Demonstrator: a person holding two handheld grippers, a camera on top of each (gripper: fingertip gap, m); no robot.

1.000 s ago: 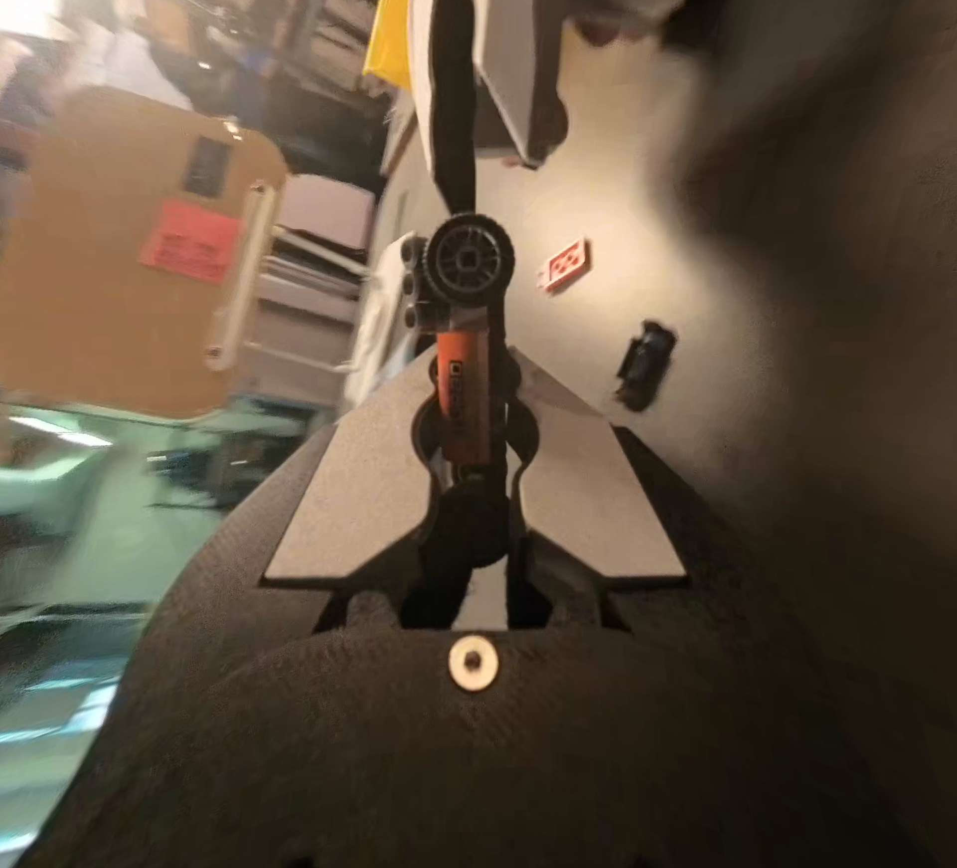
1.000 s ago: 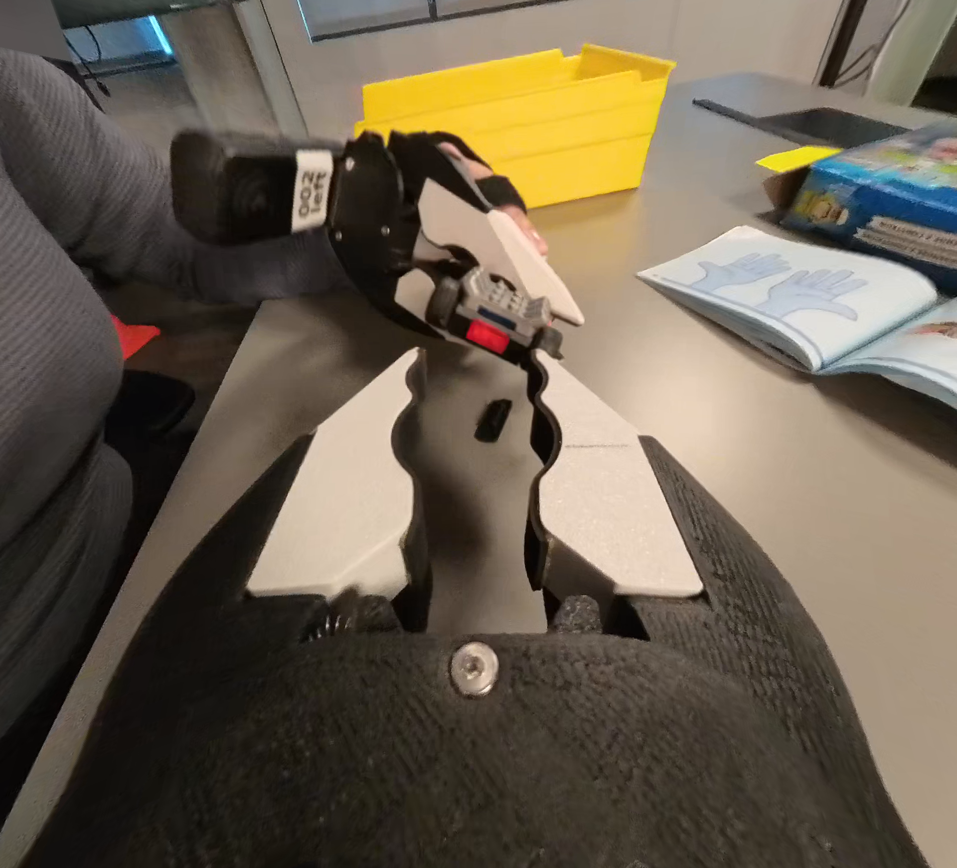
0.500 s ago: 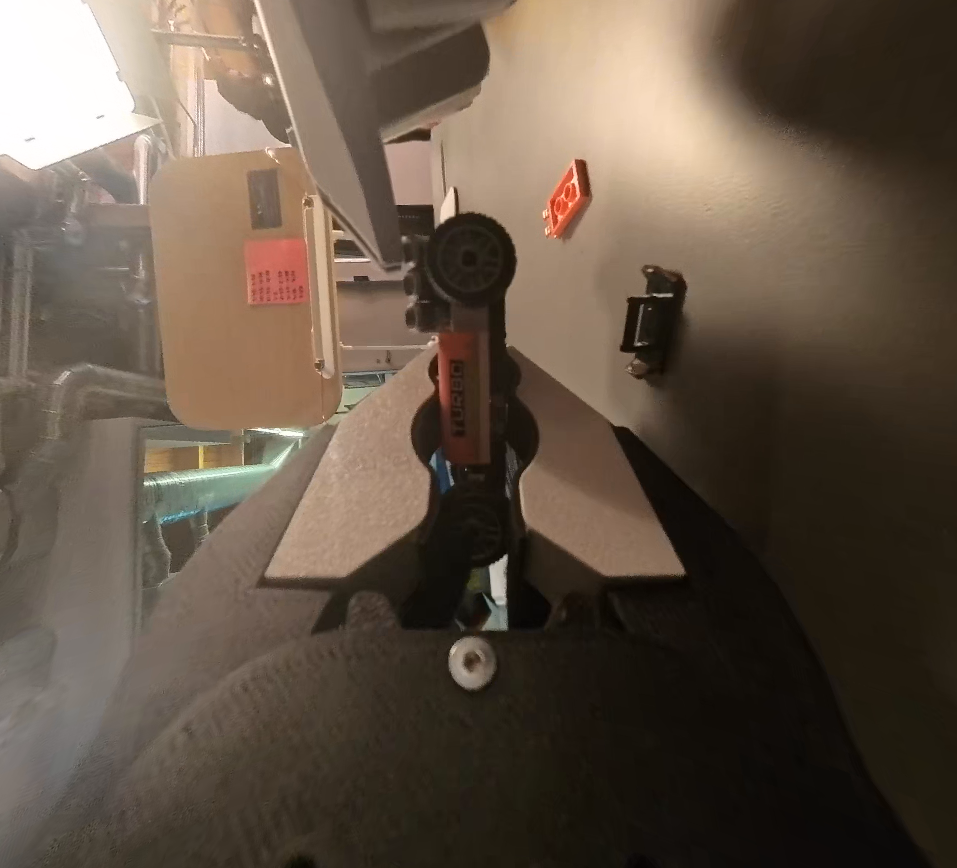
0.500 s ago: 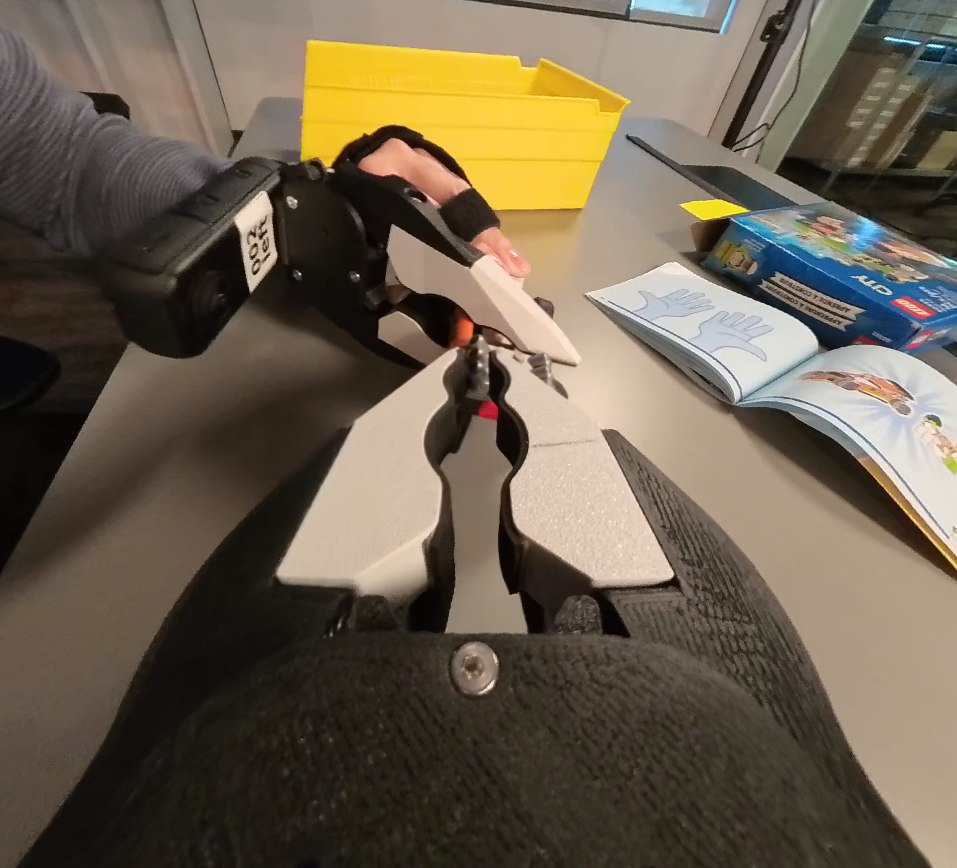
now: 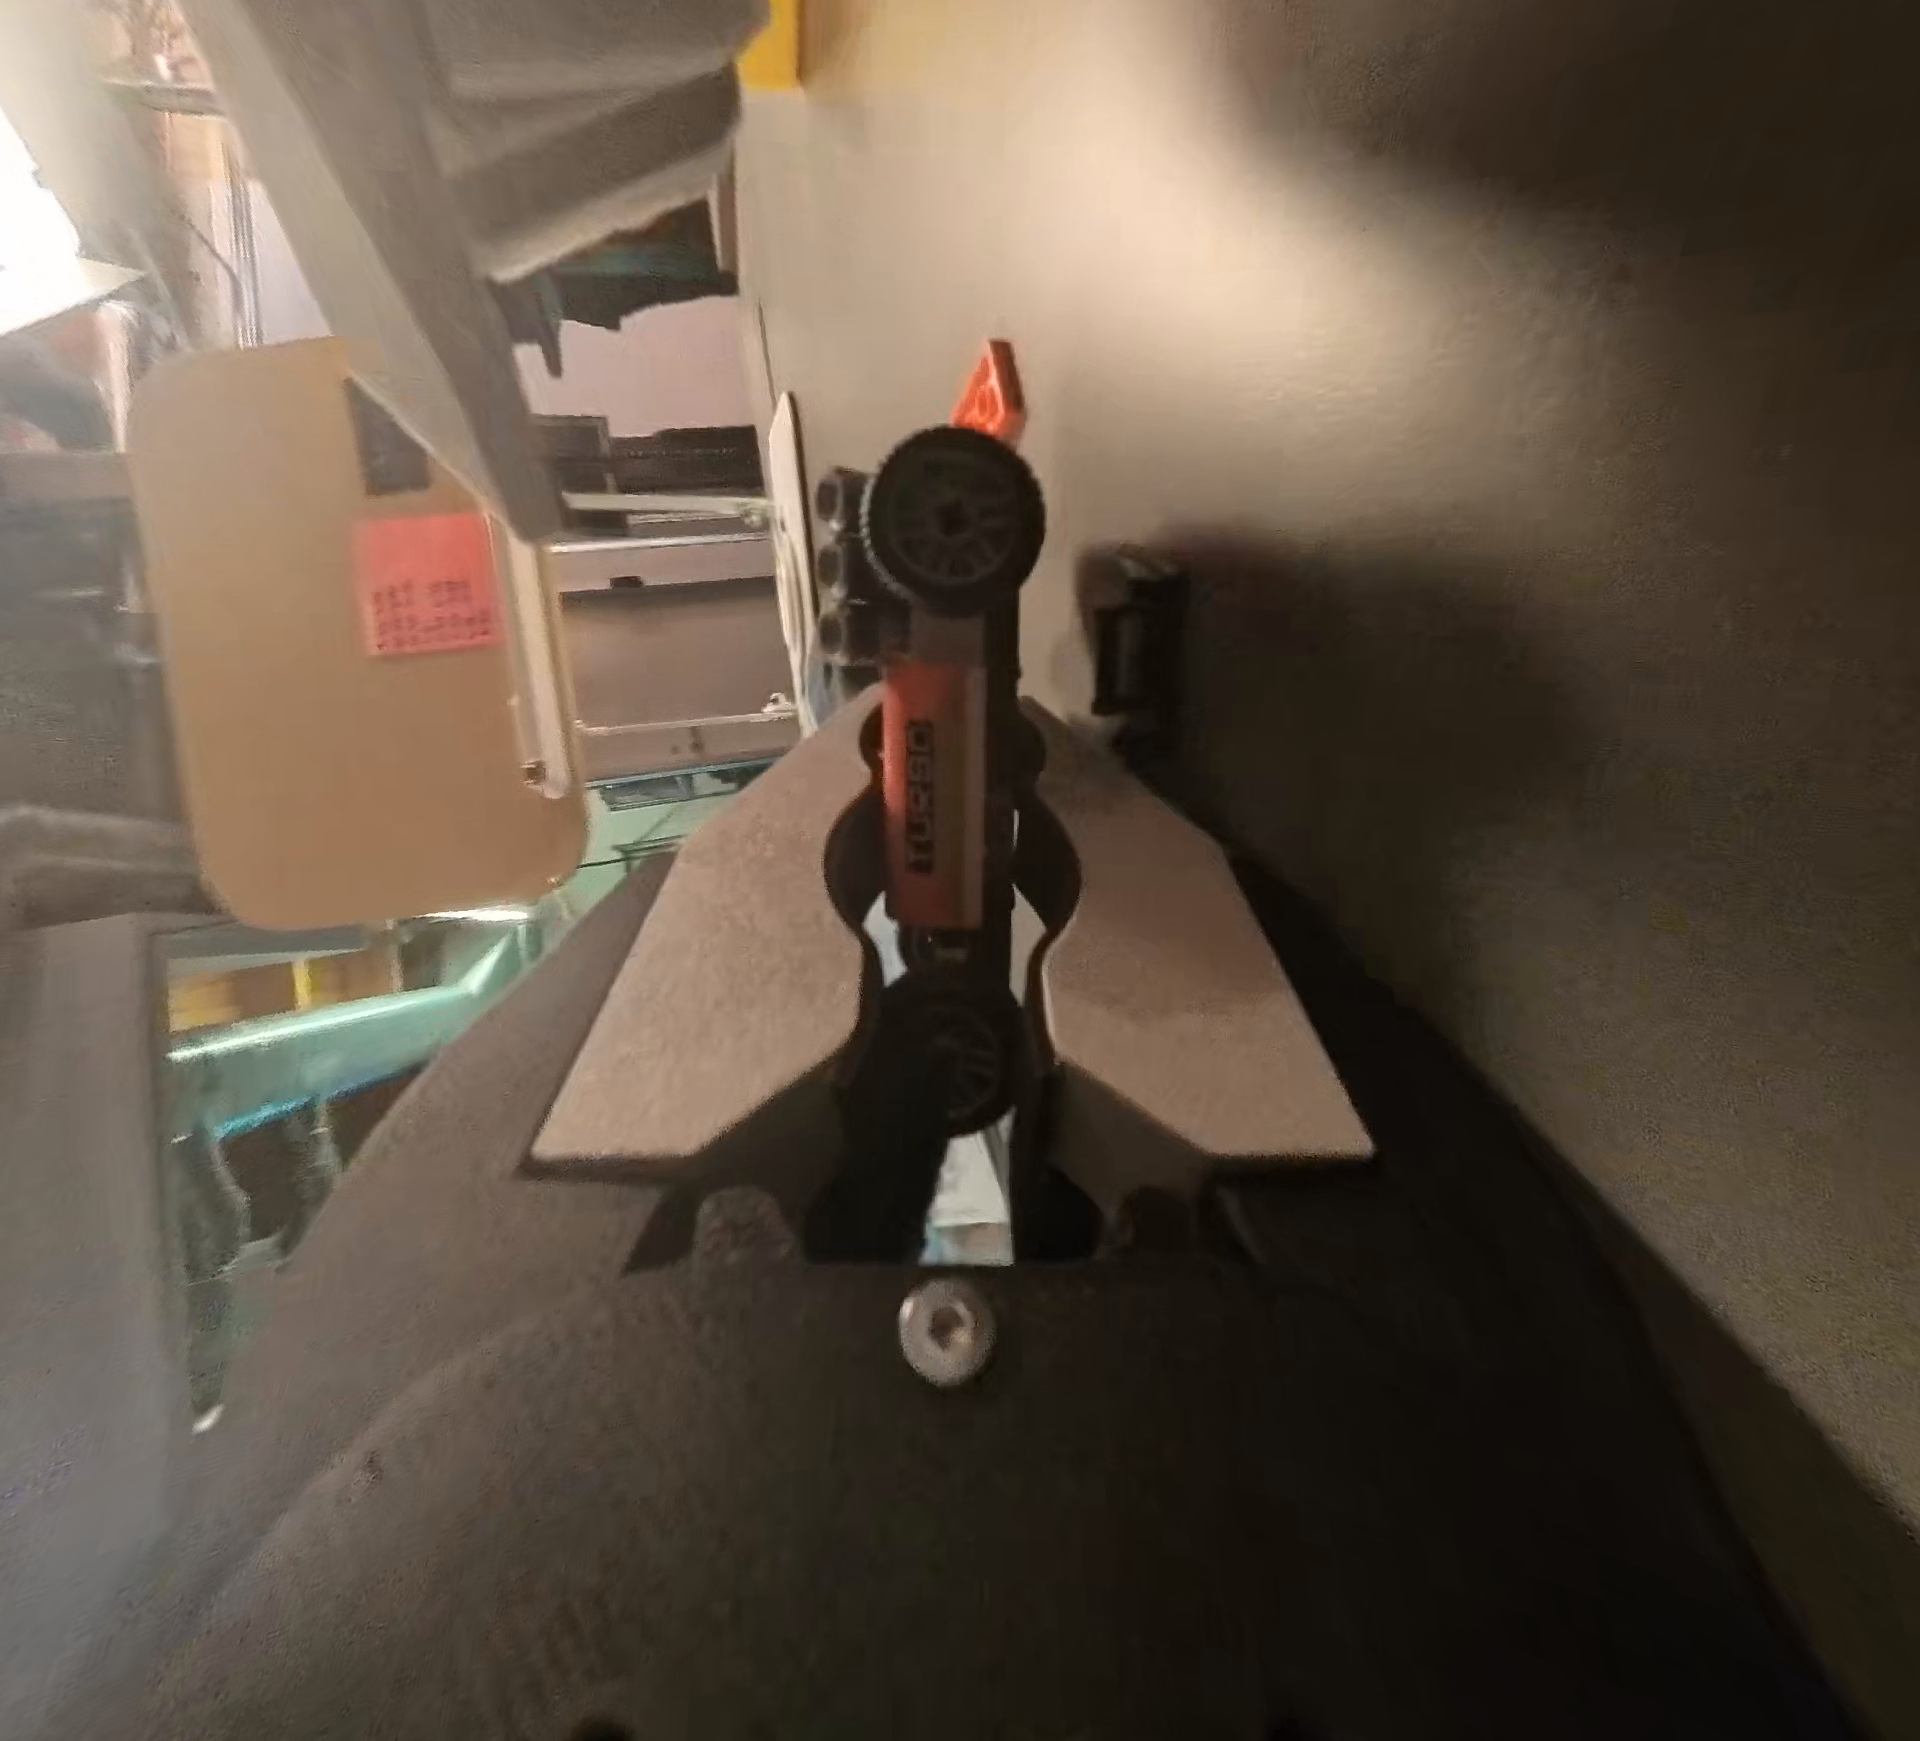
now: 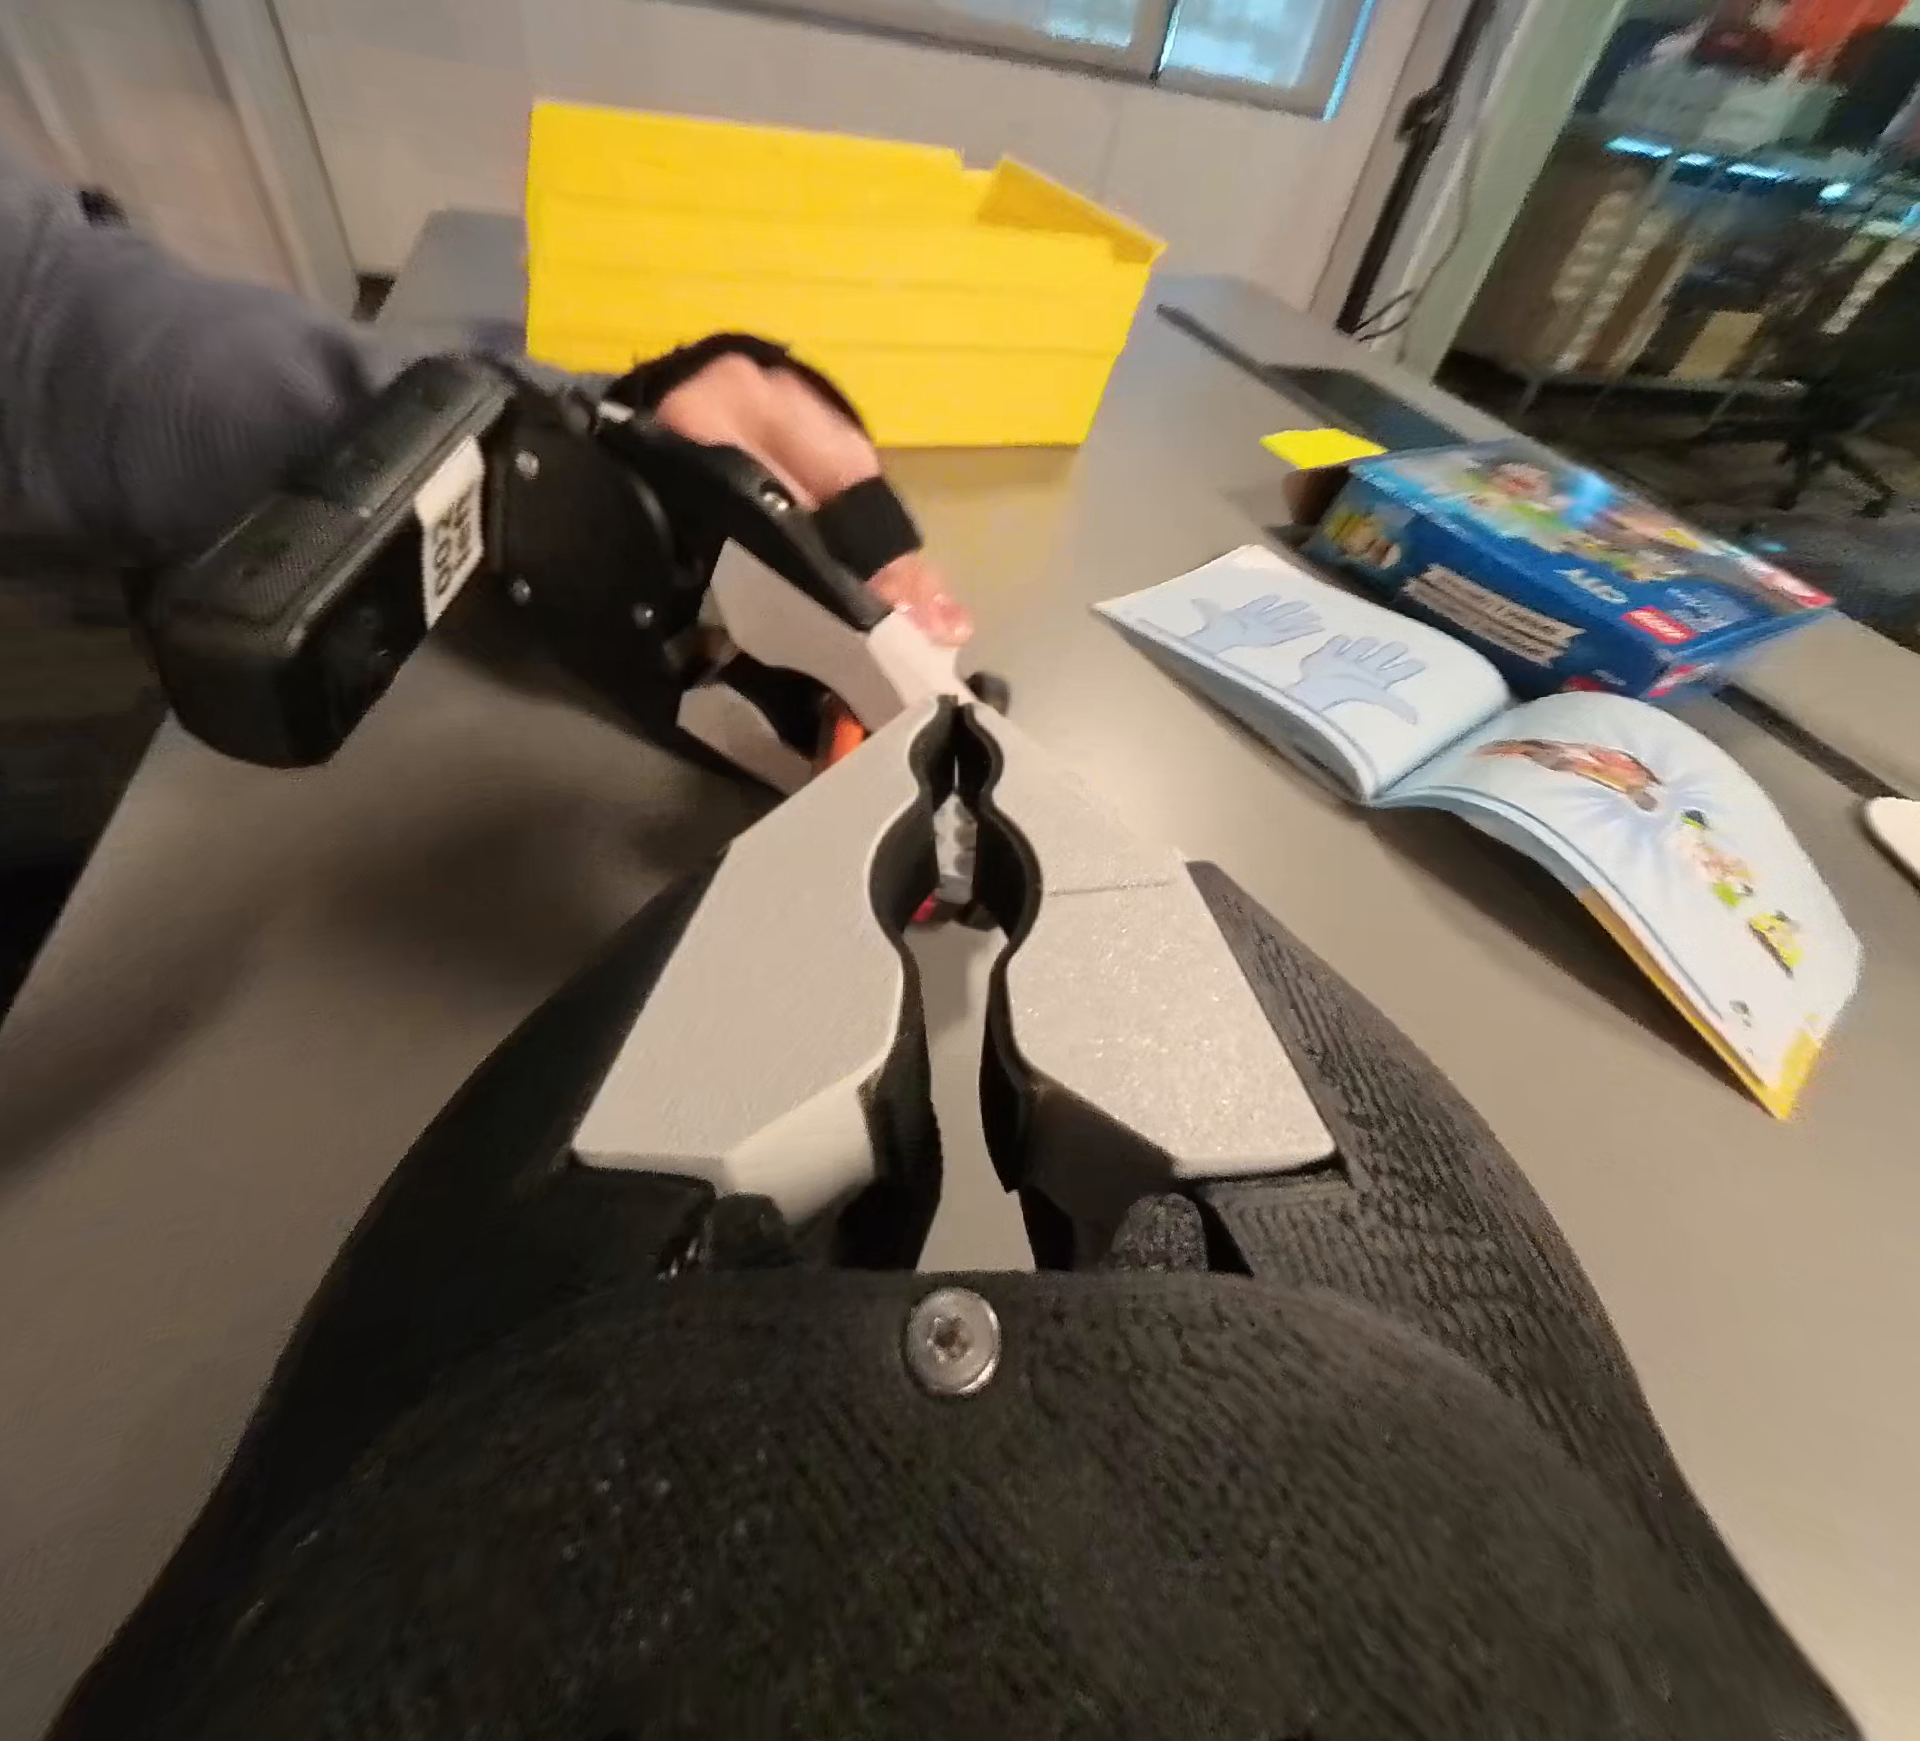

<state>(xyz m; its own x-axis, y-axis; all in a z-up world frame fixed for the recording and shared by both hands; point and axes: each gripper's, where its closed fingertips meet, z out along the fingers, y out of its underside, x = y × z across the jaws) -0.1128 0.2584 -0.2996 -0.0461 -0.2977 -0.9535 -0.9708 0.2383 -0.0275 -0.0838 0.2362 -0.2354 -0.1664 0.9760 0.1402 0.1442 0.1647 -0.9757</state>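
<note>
My left gripper (image 5: pixel 951 725) is shut on a small toy brick car (image 5: pixel 935 818) with an orange and grey body. The car's black front wheel (image 5: pixel 956 522) sticks out past the fingertips. The view is turned on its side. In the right wrist view the left gripper (image 6: pixel 894 673) is held low over the grey table (image 6: pixel 416 912), with a bit of the orange car (image 6: pixel 847 735) showing under it. My right gripper (image 6: pixel 951 715) is shut, its tips meeting right in front of the left gripper's tip. A grey and red bit (image 6: pixel 951 850) shows through the hollow between its fingers.
A red brick (image 5: pixel 992 403) and a black part (image 5: pixel 1132 642) lie on the table beyond the car. A yellow bin (image 6: pixel 810 330) stands at the back. An open booklet (image 6: pixel 1351 683) and a blue box (image 6: pixel 1558 569) lie to the right. A person's sleeve is at the left. Some 7 cm of space lies between my two pairs of fingers.
My right gripper closed from wide open to fully shut while moving up to the left gripper's tip. The left gripper kept its hold on the car and turned a little.
</note>
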